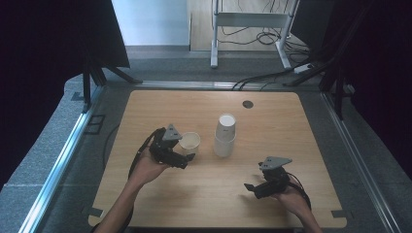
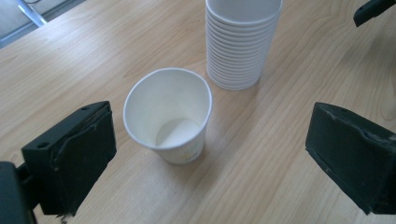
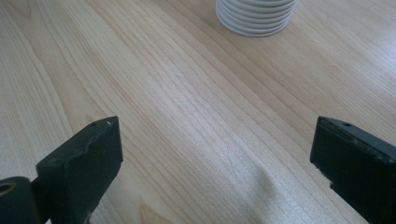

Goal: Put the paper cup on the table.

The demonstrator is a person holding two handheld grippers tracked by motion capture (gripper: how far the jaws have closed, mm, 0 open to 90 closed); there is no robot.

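Note:
A single white paper cup (image 1: 189,141) (image 2: 167,121) stands upright and empty on the wooden table (image 1: 272,121), left of centre. Just to its right is a tall stack of white paper cups (image 1: 226,135) (image 2: 243,42) (image 3: 257,16), mouths down. My left gripper (image 1: 188,154) (image 2: 212,154) is open wide at the near side of the single cup, which stands just beyond its jaws, apart from both. My right gripper (image 1: 250,187) (image 3: 215,154) is open over bare wood at the front right, pointing toward the stack, with nothing between its jaws.
A small dark round grommet (image 1: 248,104) sits near the table's far edge. Behind the table stand a white desk frame (image 1: 248,19) and floor cables (image 1: 272,36). Dark curtains flank both sides. Bare wood lies between the two grippers.

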